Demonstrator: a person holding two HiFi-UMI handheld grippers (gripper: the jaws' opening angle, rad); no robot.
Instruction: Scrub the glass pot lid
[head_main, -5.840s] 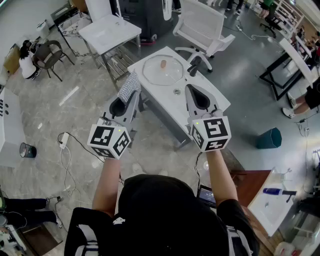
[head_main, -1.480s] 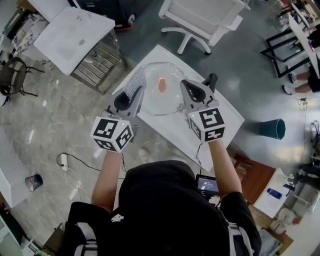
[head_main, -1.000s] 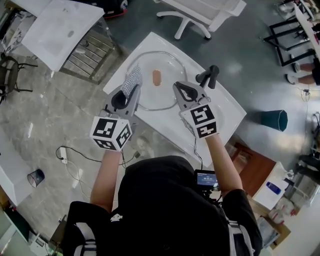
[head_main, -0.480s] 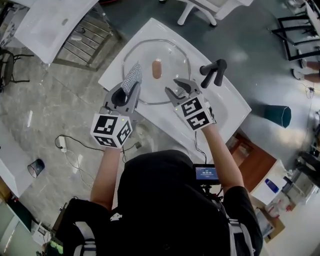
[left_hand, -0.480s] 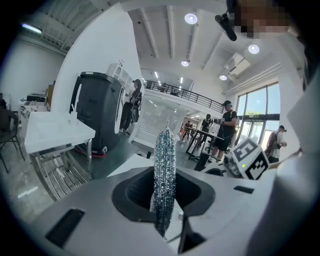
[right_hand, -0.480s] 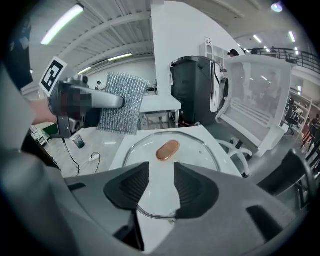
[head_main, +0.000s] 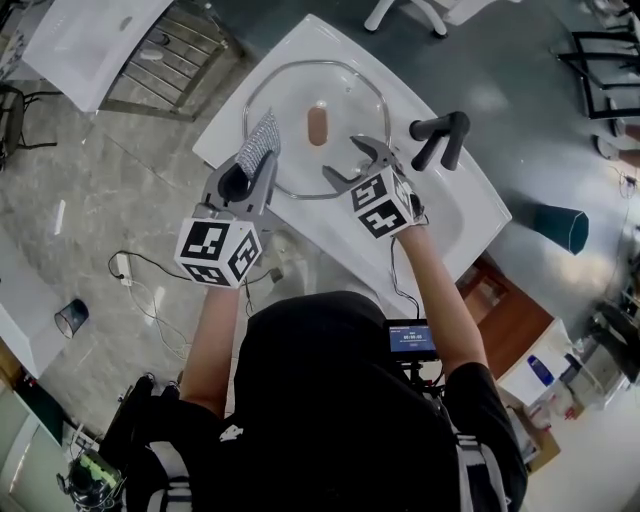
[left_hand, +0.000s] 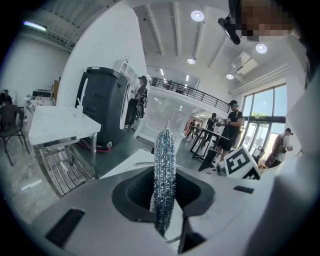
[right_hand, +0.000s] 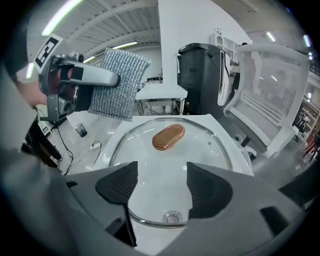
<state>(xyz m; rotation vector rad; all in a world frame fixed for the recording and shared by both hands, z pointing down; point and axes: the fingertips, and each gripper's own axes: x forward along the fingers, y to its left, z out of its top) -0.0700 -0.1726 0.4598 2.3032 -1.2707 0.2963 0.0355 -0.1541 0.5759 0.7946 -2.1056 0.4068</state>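
The round glass pot lid (head_main: 315, 130) with its copper knob (head_main: 318, 124) lies flat on the white basin top (head_main: 470, 215). My left gripper (head_main: 258, 160) is shut on a silver mesh scrubber (head_main: 262, 143), which stands up over the lid's left rim; it shows edge-on between the jaws as the scrubber (left_hand: 164, 172). My right gripper (head_main: 347, 163) hangs just over the lid's near rim. Its jaws have just been opening and nothing is between them. In the right gripper view the lid (right_hand: 200, 142), knob (right_hand: 168, 136) and scrubber (right_hand: 120, 82) all show beyond the right gripper (right_hand: 160, 182).
A black faucet (head_main: 440, 138) stands right of the lid. The basin drain (right_hand: 171, 217) shows through the glass. A white table with a metal rack (head_main: 90, 40) is at upper left, cables (head_main: 130, 275) on the floor, a teal bin (head_main: 560, 225) at right.
Both grippers have come down toward the lid, the right one further. The right jaws went from shut to wide open. The scrubber stays in the left gripper.
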